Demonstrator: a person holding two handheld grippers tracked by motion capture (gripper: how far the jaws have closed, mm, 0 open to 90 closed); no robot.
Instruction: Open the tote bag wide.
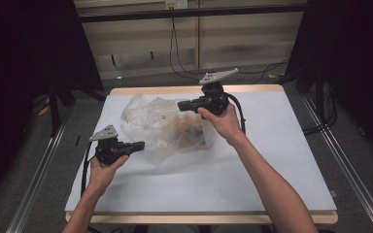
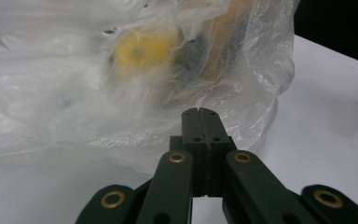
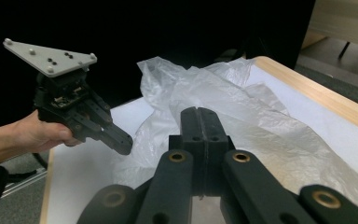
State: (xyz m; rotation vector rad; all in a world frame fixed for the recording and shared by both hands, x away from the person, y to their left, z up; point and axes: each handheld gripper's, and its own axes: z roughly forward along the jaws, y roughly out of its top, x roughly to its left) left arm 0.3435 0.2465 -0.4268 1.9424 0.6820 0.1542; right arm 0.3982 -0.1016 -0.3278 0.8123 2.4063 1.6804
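A crumpled clear plastic bag (image 1: pixel 158 124) lies on the middle of the white table top (image 1: pixel 272 155), with orange and brown things dimly visible inside. My left gripper (image 1: pixel 140 145) is level at the bag's left edge with its jaws shut. In the left gripper view the closed tips (image 2: pixel 200 113) point at the bag (image 2: pixel 65 93), where a yellow round thing (image 2: pixel 144 49) shows through the film. My right gripper (image 1: pixel 182 104) hovers over the bag's far side, jaws shut (image 3: pixel 200 112) with nothing seen between them. The right gripper view has the left gripper (image 3: pixel 123 145) beside the bag (image 3: pixel 261 126).
The table has a wooden rim (image 1: pixel 194 90) at the far side. Dark curtains stand at the left and right. Cables (image 1: pixel 179 63) run over the floor behind the table, and metal rails (image 1: pixel 340 160) flank it.
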